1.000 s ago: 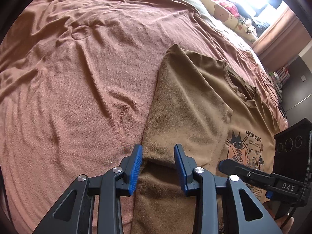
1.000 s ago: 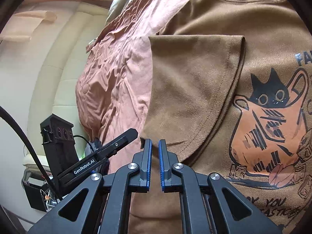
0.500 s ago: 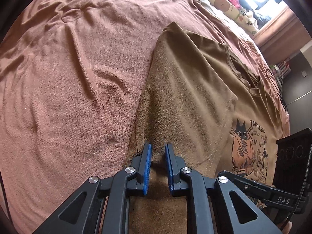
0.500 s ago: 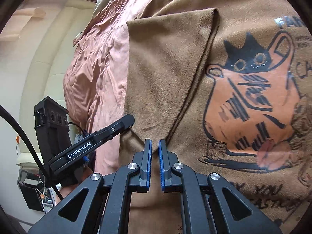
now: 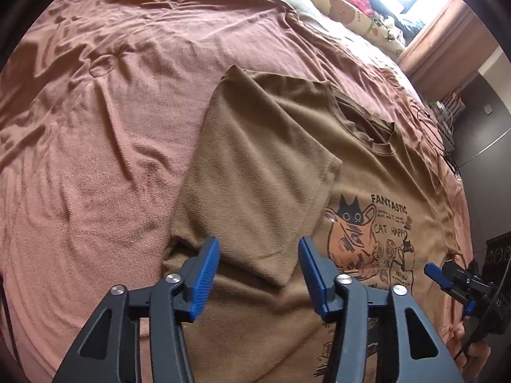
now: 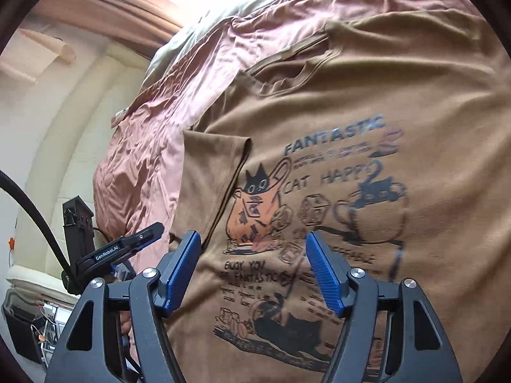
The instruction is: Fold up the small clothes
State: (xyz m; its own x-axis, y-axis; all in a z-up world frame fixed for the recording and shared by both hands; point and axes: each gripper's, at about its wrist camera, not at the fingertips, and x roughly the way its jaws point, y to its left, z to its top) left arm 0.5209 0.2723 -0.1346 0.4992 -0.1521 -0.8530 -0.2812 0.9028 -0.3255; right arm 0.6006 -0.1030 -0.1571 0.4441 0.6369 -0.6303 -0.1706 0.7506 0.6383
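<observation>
A brown T-shirt [image 5: 399, 191] with a cat print [image 6: 255, 210] lies flat on the bed. Its left side and sleeve are folded over onto the body as a flap [image 5: 255, 175], also seen as the flap's hem [image 6: 210, 166] in the right wrist view. My left gripper [image 5: 258, 245] hovers over the flap's lower corner with its jaws opening and no cloth pinched between the pads. My right gripper [image 6: 253, 239] hangs above the printed front, its jaws opening and likewise empty. Each gripper shows in the other's view: right gripper [image 5: 453, 279], left gripper [image 6: 127, 245].
A rumpled pink-brown bedspread [image 5: 95, 127] covers the bed around the shirt. Printed pillows and soft toys [image 5: 351, 9] lie at the far end by a bright window. A cream padded wall [image 6: 64, 127] and a cluttered box [image 6: 25, 319] sit beyond the bed's edge.
Both grippers' jaws, nearly closed at the shirt's folded edge before, now stand apart. The right gripper has drawn back and across over the print; the left has backed off slightly.
</observation>
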